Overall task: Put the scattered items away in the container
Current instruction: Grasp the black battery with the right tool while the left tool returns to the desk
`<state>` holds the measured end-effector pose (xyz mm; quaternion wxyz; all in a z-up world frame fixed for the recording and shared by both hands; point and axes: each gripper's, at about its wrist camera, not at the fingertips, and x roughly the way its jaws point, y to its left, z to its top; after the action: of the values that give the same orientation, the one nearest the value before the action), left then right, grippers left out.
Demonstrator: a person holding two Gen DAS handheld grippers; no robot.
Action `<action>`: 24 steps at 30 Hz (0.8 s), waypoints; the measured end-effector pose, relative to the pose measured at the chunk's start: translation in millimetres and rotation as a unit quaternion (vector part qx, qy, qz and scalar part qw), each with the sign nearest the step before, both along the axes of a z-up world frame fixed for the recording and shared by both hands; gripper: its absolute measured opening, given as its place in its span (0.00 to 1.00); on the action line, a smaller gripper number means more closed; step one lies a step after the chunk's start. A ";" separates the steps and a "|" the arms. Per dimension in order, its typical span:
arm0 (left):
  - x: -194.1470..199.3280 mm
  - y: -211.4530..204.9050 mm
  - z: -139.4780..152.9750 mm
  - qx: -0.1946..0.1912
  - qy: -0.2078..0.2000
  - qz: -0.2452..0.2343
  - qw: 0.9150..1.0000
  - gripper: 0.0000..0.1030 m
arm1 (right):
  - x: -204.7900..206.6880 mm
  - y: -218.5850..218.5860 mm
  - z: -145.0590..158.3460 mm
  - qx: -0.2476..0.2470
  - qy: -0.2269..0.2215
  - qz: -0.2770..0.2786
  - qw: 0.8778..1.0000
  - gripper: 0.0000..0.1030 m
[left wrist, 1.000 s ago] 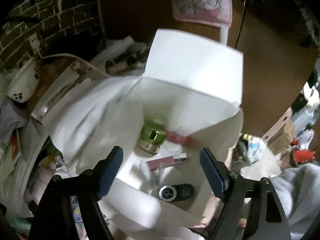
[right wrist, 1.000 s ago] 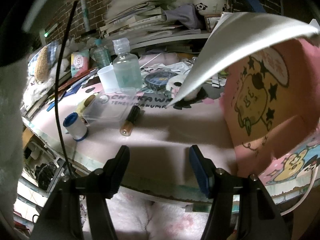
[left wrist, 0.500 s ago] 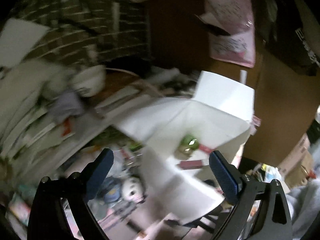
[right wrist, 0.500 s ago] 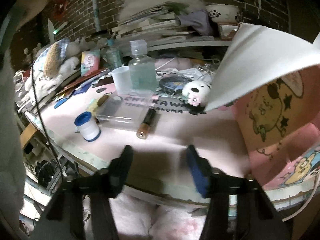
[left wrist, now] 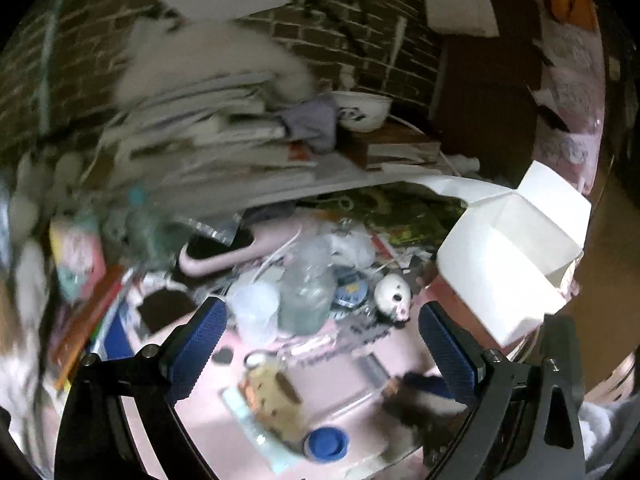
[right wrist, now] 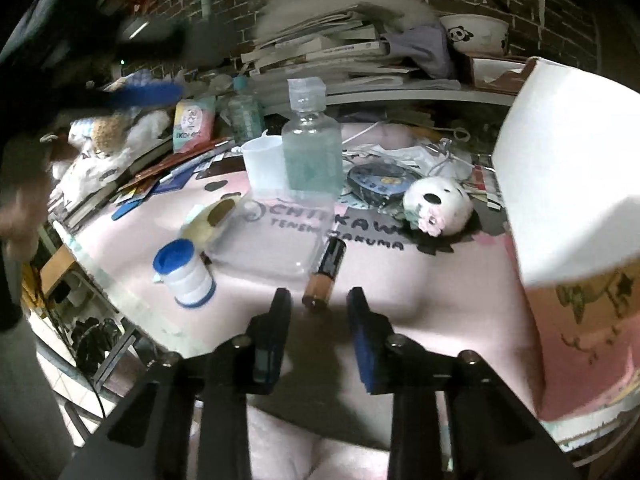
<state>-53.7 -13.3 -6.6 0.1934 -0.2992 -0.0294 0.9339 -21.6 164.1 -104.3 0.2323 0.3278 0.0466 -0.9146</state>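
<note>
The left gripper swung from the white box toward the worktop; the right gripper apparently narrowed near the battery.

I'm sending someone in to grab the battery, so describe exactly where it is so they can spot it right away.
Find the pink mat with dark lettering on the cluttered desk. In front of the clear bottle of pale green liquid lies the battery, just ahead of the right gripper. It's the only black and copper cylinder lying flat.

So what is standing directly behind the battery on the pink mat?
A flat clear plastic case lies beside and behind the battery; further back stands a clear bottle. The bottle covers whatever is behind it.
</note>
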 end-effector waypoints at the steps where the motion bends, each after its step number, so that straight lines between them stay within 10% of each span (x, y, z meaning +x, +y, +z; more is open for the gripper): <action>1: 1.8 -4.0 -2.4 0.001 0.000 0.005 1.000 0.93 | -2.0 -1.2 0.0 -0.001 -0.001 -0.001 1.000 0.24; 24: 9.7 -12.3 -14.6 0.020 -0.008 0.013 1.000 0.93 | -8.4 11.4 -0.8 -0.019 -0.008 -0.022 1.000 0.11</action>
<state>-44.1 -25.6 -21.2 0.1873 -0.3024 -0.0537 0.9330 -30.0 175.4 -105.0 0.2189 0.3318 0.0197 -0.9174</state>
